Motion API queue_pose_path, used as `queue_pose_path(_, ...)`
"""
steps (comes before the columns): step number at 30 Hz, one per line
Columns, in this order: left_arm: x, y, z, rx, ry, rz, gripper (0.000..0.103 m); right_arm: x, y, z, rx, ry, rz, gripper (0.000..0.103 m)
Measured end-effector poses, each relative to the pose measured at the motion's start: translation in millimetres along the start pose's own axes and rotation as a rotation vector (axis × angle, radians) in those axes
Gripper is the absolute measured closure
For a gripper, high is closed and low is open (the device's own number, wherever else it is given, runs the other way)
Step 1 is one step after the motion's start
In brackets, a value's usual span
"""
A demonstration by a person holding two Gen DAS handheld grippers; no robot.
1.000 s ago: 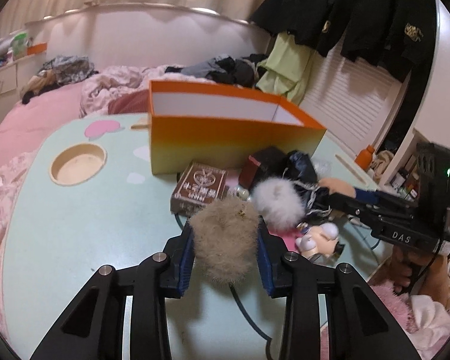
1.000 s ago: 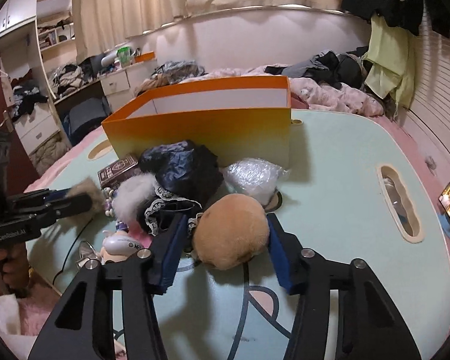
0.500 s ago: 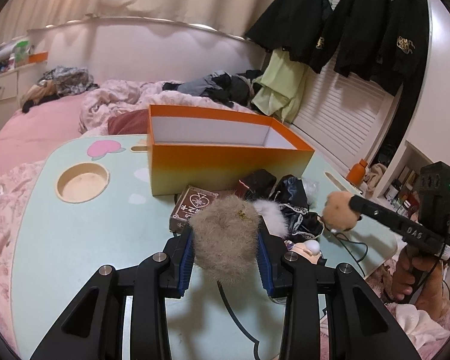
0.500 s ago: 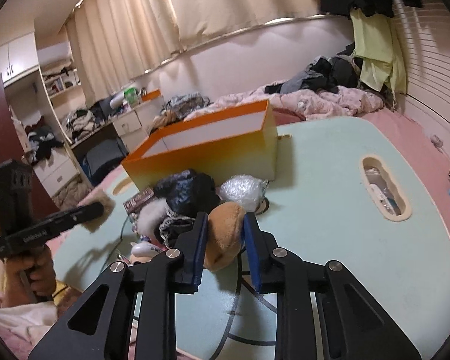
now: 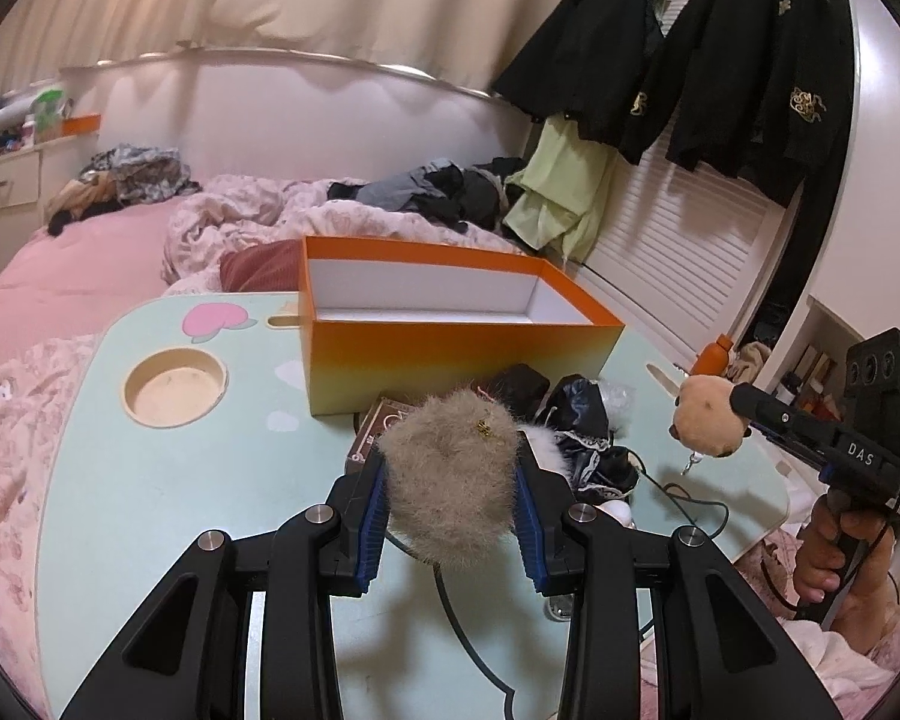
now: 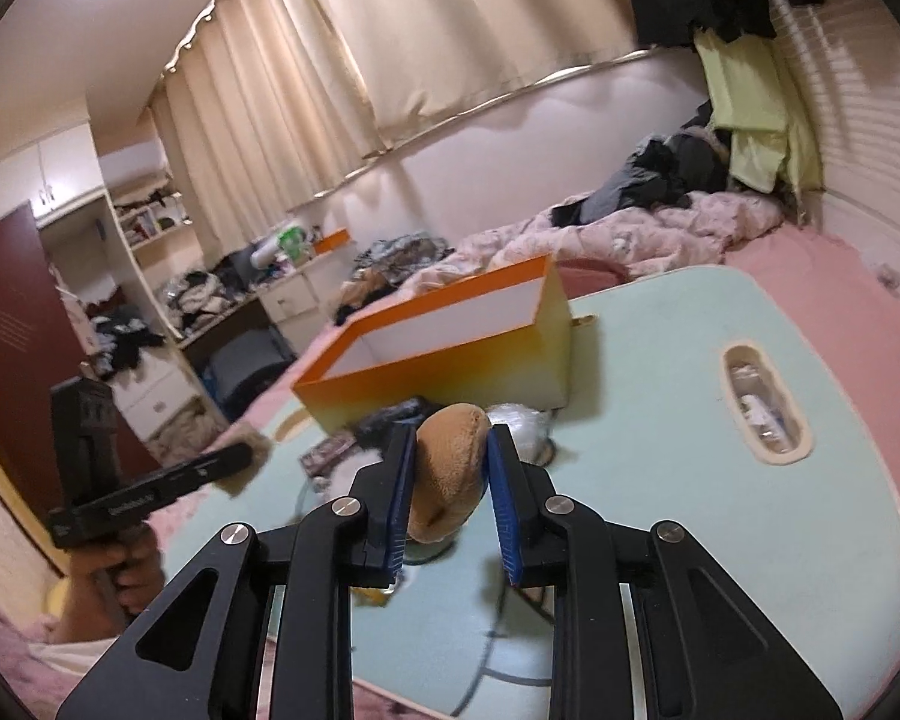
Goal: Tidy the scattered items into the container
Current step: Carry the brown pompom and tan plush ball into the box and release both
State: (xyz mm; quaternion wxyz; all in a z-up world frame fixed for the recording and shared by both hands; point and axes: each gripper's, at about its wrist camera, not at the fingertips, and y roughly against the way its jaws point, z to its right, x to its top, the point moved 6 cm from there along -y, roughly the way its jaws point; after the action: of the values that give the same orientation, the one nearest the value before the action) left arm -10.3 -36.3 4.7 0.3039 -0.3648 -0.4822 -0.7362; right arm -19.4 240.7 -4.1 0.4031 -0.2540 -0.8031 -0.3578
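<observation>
Box (image 5: 450, 354), orange outside and white inside, stands open-topped toward the back of the mint-green table (image 5: 150, 480), its near wall just behind the pile of loose things. Nothing shows inside it from either view. The table itself sits over a pink bed (image 5: 60, 264) strewn with clothes (image 5: 438, 198), and a round cup well (image 5: 174, 387) is sunk in its top to the left of the box.

Between box and grippers lies the clutter: a black frilled cloth (image 5: 588, 438), a dark patterned card box (image 5: 378, 429) and a crinkled clear bag (image 6: 519, 423), all touching or overlapping one another.

Left gripper (image 5: 450, 510) is clamped on a grey-brown fur pompom (image 5: 450, 480), which bulges above and below the blue pads and hangs clear of the tabletop. Right gripper (image 6: 450, 480) has just closed, and its pads squeeze a tan plush (image 6: 450, 474) hard, flattening it between them; seen from the left wrist, that plush (image 5: 705, 423) is held up off the table, right of the pile, a small metal clasp (image 5: 690, 465) dangling under it. A hand (image 5: 834, 552) grips the right handle.
</observation>
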Motion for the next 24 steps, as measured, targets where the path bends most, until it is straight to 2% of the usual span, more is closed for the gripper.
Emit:
queue_pose_path(5,4.0,-0.8,2.1,0.002,-0.01,0.0,0.068,0.4,-1.0,0.3,0.023,-0.008,0.003,0.077)
queue_pose_path(8,17.8,-5.0,5.3,0.002,-0.025,-0.004,0.068,6.4,-4.4,-2.4,0.034,0.0,0.0,0.077)
queue_pose_path(12,57.0,-13.5,9.3,0.007,-0.05,0.025,0.068,28.8,-18.3,-8.1,0.047,0.026,-0.01,0.077)
queue_pose_path(14,81.0,-26.6,10.0,0.008,-0.05,0.012,0.068,46.9,-30.6,-11.2,0.055,0.038,-0.021,0.077)
queue_pose_path(16,99.9,-45.3,8.1,0.006,-0.035,-0.022,0.068,65.7,-48.5,-12.1,0.053,0.042,-0.044,0.077)
queue_pose_path(19,116.4,-87.7,5.7,0.016,-0.038,-0.118,0.068,85.5,-81.6,-9.5,0.033,0.044,-0.093,0.077)
queue_pose_path(24,113.7,-147.0,-8.9,0.044,-0.02,-0.252,0.064,88.7,-144.9,4.4,-0.021,0.018,-0.205,0.077)
